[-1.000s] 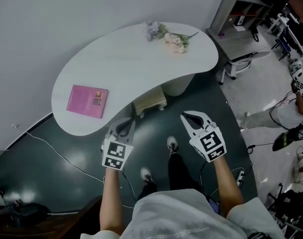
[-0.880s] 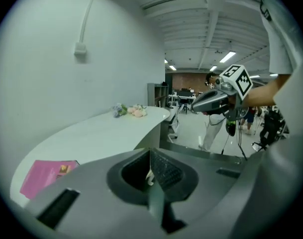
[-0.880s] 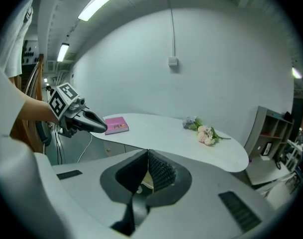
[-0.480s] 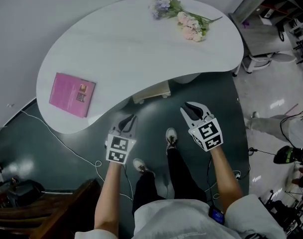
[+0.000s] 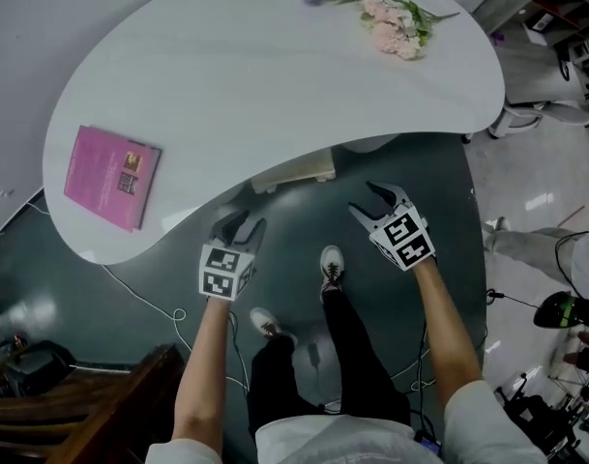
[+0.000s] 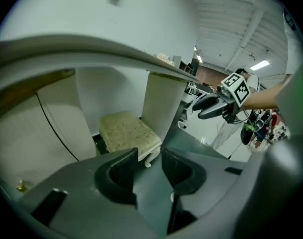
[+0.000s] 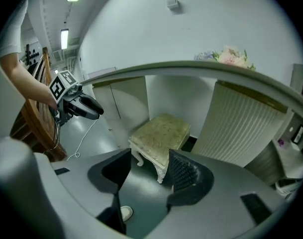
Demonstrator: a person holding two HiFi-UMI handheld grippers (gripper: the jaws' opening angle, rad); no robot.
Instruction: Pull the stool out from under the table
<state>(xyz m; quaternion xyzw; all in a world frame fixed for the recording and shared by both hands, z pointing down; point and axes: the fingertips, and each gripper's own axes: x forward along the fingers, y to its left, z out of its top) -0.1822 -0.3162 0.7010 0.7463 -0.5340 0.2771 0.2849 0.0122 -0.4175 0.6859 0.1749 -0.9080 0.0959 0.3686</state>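
A small cream stool (image 5: 296, 172) with a cushioned top stands under the white curved table (image 5: 275, 75); from the head view only its front edge shows. My left gripper (image 5: 240, 228) and right gripper (image 5: 376, 199) hang low over the dark floor, short of the table's edge and apart from the stool. In the left gripper view the stool (image 6: 128, 131) lies beyond the left gripper (image 6: 150, 153). In the right gripper view the stool (image 7: 161, 133) lies beyond the right gripper (image 7: 150, 156). Both pairs of jaws have just been opening and stand open with nothing between them.
A pink book (image 5: 112, 176) and a bunch of flowers (image 5: 386, 13) lie on the table. A ribbed white pedestal (image 7: 246, 128) stands right of the stool. My shoes (image 5: 331, 264) are on the floor, near a white cable (image 5: 149, 303) and dark wooden furniture (image 5: 91, 414).
Both grippers have sunk toward the floor and come nearer the table's edge and the stool. Their jaws, shut before, now stand apart.
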